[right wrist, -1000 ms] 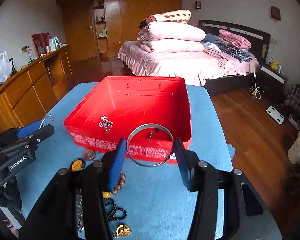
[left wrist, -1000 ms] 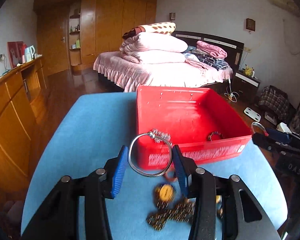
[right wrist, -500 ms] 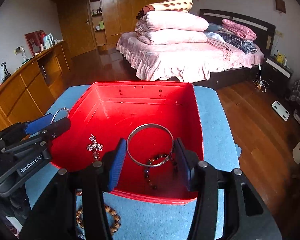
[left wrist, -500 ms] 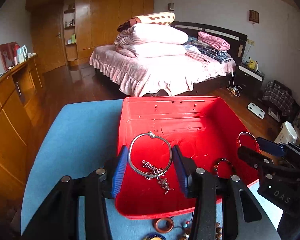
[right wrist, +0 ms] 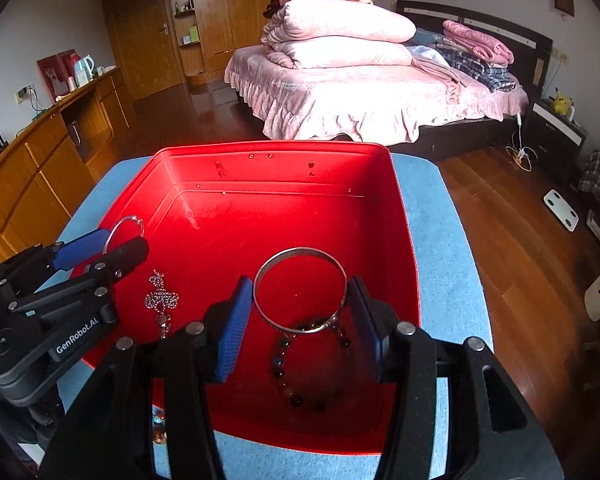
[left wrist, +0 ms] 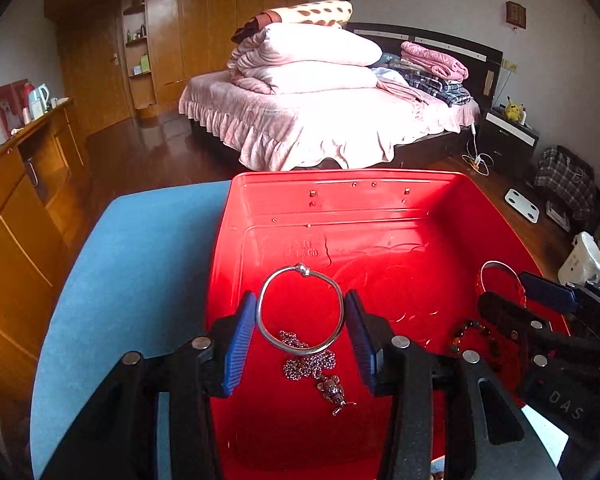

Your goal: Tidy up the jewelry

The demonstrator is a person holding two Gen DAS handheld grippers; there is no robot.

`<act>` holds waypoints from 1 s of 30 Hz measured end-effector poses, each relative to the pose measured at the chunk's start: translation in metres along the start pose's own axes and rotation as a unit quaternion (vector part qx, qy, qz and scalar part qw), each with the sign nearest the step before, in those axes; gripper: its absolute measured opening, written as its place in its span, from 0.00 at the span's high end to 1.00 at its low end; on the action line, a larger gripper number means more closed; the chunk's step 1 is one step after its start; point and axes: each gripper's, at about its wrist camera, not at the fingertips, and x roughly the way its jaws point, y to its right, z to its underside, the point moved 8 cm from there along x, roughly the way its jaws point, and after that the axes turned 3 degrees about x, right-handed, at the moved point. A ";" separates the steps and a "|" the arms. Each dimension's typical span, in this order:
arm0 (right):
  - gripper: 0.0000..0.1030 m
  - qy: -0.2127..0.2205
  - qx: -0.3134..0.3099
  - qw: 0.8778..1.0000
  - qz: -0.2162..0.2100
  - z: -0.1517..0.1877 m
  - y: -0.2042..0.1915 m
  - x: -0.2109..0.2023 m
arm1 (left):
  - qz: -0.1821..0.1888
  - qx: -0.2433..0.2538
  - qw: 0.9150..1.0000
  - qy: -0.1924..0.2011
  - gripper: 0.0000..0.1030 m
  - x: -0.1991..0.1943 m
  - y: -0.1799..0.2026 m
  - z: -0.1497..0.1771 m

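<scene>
Both grippers hover over a red tray (right wrist: 400, 216). The left gripper (left wrist: 300, 326) pinches a clasped bangle (left wrist: 300, 308); the right gripper (right wrist: 300, 314) pinches a plain bangle (right wrist: 300, 290). Lower first (chains lie beneath), then spread the fingers gently.

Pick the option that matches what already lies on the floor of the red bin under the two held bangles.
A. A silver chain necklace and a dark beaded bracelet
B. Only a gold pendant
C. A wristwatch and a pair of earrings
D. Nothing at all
A: the silver chain necklace lies on the red bin floor below the left tool, and the dark beaded bracelet lies below the right tool.
</scene>
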 end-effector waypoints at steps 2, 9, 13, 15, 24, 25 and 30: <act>0.48 -0.002 -0.003 1.000 0.006 0.001 0.001 0.003 | 0.003 0.001 1.000 -0.005 0.54 0.003 0.001 0.001; 0.36 0.020 -0.002 1.000 0.009 -0.003 0.004 -0.008 | 0.017 -0.003 1.000 0.010 0.34 -0.008 0.001 -0.002; 0.36 0.041 0.001 0.999 0.000 0.000 0.005 -0.027 | 0.011 -0.002 0.999 0.040 0.34 -0.035 -0.007 0.000; 0.36 0.051 0.004 0.999 -0.002 0.005 0.006 -0.038 | 0.013 -0.008 0.999 0.052 0.31 -0.050 -0.014 0.004; 0.36 0.082 0.011 0.996 -0.019 0.059 0.002 -0.088 | -0.014 -0.022 0.996 0.086 0.17 -0.105 -0.046 0.057; 0.36 0.081 0.011 0.996 -0.020 0.066 0.003 -0.091 | -0.018 -0.025 0.996 0.086 0.17 -0.110 -0.050 0.065; 0.35 0.056 0.013 0.998 -0.034 0.114 -0.006 -0.100 | -0.029 -0.034 0.995 0.085 0.13 -0.127 -0.060 0.097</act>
